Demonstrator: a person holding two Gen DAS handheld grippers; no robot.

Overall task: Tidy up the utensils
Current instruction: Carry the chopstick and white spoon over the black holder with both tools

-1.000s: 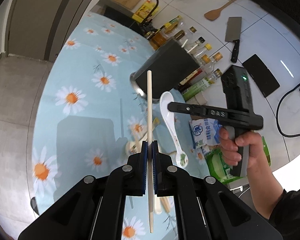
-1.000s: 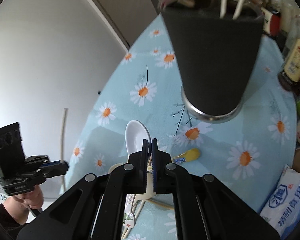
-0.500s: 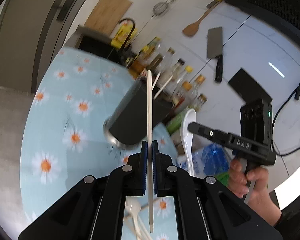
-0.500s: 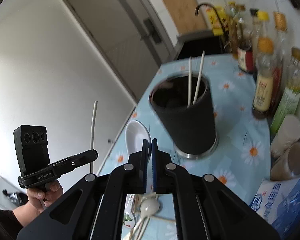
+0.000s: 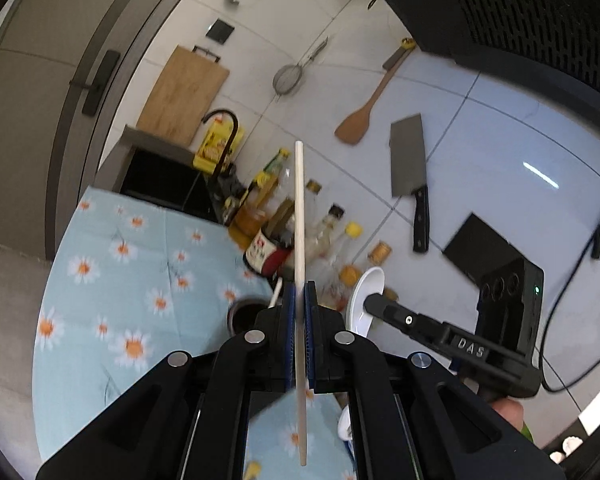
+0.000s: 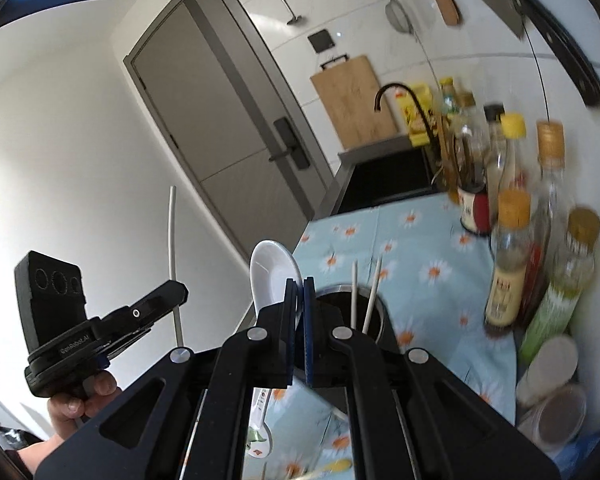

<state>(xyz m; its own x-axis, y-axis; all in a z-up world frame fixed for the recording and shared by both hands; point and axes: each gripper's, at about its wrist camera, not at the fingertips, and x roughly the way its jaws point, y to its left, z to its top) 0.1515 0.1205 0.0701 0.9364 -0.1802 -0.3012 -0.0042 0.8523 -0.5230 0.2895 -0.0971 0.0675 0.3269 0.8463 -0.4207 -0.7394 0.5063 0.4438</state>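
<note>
My left gripper (image 5: 299,288) is shut on a pale chopstick (image 5: 299,208) that stands nearly upright, above the table. My right gripper (image 6: 299,285) is shut on a white ceramic spoon (image 6: 270,276), bowl up. The black utensil holder (image 6: 346,320) stands just behind the right fingertips with two chopsticks (image 6: 364,296) in it; in the left wrist view only its rim (image 5: 246,312) shows behind the fingers. The right gripper (image 5: 370,302) with the spoon (image 5: 366,296) shows at the right in the left wrist view, the left gripper (image 6: 176,294) with its chopstick (image 6: 173,256) at the left in the right wrist view.
A row of sauce and oil bottles (image 6: 512,248) stands along the wall side of the daisy tablecloth (image 5: 112,280). Jars (image 6: 556,392) sit at the near right. A sink with a black tap (image 6: 396,96) lies beyond the table. A cleaver (image 5: 410,168), spatula and strainer hang on the wall.
Both grippers have lifted and tilted upward with their utensils; the views now look toward the wall, and the holder has dropped low behind the fingers.
</note>
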